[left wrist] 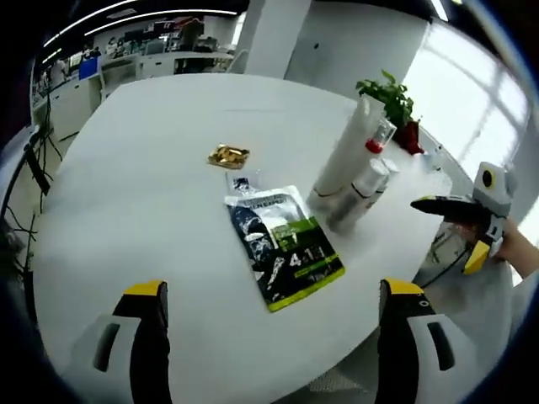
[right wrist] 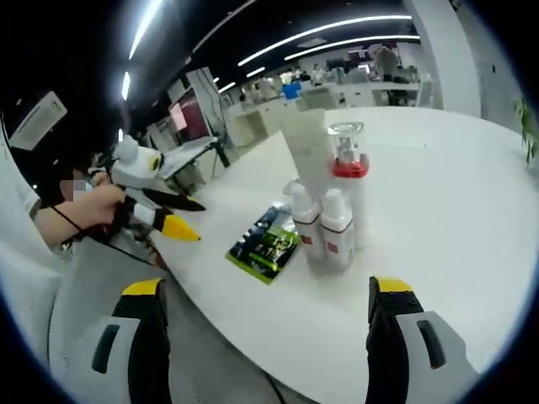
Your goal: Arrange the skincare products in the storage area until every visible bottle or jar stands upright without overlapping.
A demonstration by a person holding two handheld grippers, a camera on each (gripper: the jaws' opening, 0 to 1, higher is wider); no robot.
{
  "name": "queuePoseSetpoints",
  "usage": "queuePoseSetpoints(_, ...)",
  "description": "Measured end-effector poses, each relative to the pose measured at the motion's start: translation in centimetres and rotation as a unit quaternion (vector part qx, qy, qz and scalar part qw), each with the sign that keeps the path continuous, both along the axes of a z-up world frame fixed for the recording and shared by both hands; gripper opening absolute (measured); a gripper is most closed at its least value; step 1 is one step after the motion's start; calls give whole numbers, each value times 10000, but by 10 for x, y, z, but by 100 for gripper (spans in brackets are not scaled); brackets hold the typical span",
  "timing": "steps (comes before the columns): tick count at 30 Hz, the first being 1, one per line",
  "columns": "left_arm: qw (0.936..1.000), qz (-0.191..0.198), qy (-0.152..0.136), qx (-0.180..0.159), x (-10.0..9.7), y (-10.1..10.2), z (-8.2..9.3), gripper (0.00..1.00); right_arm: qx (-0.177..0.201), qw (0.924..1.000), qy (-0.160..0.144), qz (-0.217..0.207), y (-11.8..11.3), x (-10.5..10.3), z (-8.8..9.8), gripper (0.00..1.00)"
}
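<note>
The skincare bottles (right wrist: pixel 333 215) stand upright in a tight group on the white round table (left wrist: pixel 152 168), near its edge: a tall white tube (right wrist: pixel 307 147), a pump bottle (right wrist: pixel 349 181) with a red collar, and two small bottles. A green-and-black sachet (left wrist: pixel 286 244) lies flat beside them. The left gripper (left wrist: pixel 274 316) and the right gripper (right wrist: pixel 265 311) both have jaws wide apart, holding nothing.

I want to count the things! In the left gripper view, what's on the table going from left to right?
Crumpled gold wrapper → flat dark-and-green printed pouch → cluster of white skincare bottles → the other gripper at the table's edge.
</note>
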State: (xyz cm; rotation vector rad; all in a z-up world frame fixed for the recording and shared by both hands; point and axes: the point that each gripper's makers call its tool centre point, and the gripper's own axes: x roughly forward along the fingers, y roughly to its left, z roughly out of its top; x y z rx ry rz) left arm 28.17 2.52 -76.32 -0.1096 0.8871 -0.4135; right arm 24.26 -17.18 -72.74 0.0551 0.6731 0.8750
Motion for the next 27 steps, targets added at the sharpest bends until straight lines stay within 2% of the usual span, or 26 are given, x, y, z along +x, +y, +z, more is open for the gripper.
queuePoseSetpoints(4,9999,18,115,81,15,-10,-2,96,64,10000,-12,-24,0,2,2,98)
queuePoseSetpoints(7,9997,-49,176,169,20,-18,1,93,89,9999,-5,-53,0,3,3,97)
queuePoseSetpoints(13,9993,-29,294,240,43,-19,-9,88,54,9999,95,-12,1,2,-2,97)
queuePoseSetpoints(17,9990,51,367,244,61,-18,-17,87,169,9996,190,-76,0,4,-3,97)
queuePoseSetpoints(23,9984,221,337,394,90,-17,-27,85,232,9991,307,-176,-1,4,-4,96)
queuePoseSetpoints(25,9976,422,175,529,103,-15,-29,85,212,9990,348,-175,-2,5,-7,96)
queuePoseSetpoints(27,9968,387,99,688,111,-20,-33,85,249,9989,364,-181,-2,4,-6,95)
